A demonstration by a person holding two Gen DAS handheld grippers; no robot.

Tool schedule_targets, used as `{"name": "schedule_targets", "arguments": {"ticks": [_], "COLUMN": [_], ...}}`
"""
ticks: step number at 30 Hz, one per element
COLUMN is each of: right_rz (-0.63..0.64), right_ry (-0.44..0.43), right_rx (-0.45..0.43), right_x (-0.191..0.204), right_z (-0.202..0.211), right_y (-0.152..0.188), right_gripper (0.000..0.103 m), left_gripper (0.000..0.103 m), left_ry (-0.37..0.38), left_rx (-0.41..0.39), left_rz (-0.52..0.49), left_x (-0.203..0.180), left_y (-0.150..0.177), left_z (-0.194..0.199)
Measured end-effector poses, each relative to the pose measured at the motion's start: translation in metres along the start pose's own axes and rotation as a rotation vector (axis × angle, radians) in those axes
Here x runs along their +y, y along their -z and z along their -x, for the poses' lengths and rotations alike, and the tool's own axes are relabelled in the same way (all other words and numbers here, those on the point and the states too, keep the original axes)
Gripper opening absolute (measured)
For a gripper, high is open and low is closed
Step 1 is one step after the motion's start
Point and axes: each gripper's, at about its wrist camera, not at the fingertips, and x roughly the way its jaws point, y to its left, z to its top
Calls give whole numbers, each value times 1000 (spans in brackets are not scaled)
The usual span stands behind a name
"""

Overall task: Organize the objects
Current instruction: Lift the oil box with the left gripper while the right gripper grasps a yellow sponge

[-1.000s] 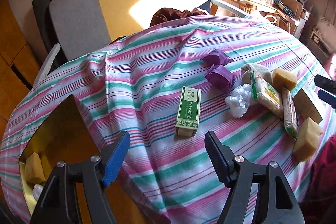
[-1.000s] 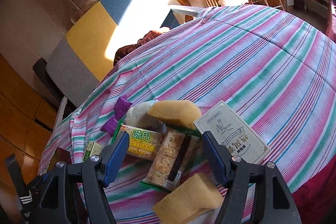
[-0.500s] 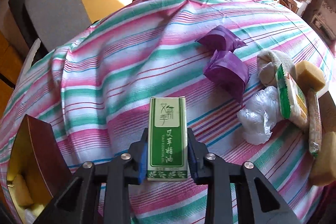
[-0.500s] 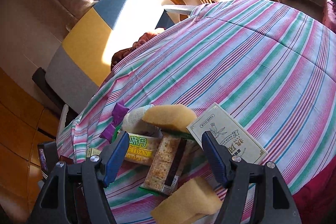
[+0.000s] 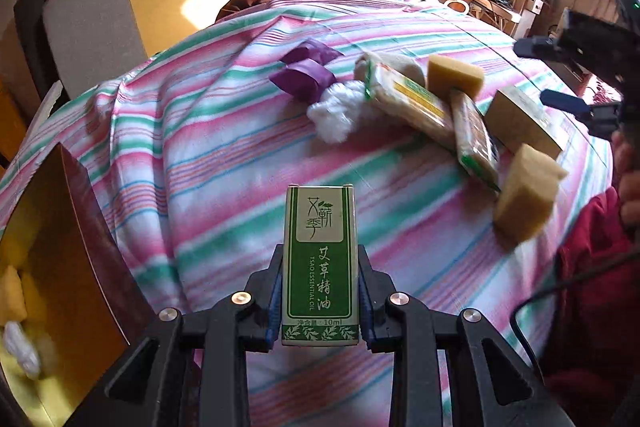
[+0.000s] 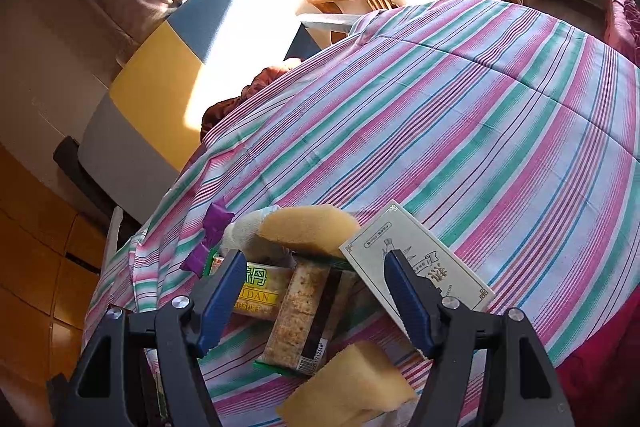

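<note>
A: What's nearest?

B: The left gripper is clamped on a small green box, lifted clear of the striped cloth, likely bound for the open box at its left. Its long axis runs straight ahead along the fingers.

A: And farther?

B: The right gripper hangs open over cracker packs, sponges and a card.

Lying on the striped tablecloth: two sponges, two cracker packets, two purple wrappers, one flat box.
</note>
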Motion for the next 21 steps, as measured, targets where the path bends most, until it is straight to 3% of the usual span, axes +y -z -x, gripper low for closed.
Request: {"name": "schedule_targets", "arguments": {"ticks": [5, 12, 17, 21], "right_rz": [-3, 8, 100, 195], "right_ry": [3, -31, -21, 3], "right_rx": [7, 81, 137, 246], "right_x": [0, 3, 12, 13], "right_z": [0, 2, 17, 15], "right_y": [2, 12, 21, 30], "right_gripper": [72, 72, 72, 85], "left_gripper": [31, 31, 31, 31], "left_ry": [20, 10, 15, 26], "left_rx": [51, 26, 10, 2], "left_rz": [7, -10, -15, -9], "left_x": [-12, -17, -16, -13], "left_y": [27, 30, 31, 32], "left_z": [-7, -7, -6, -7]}}
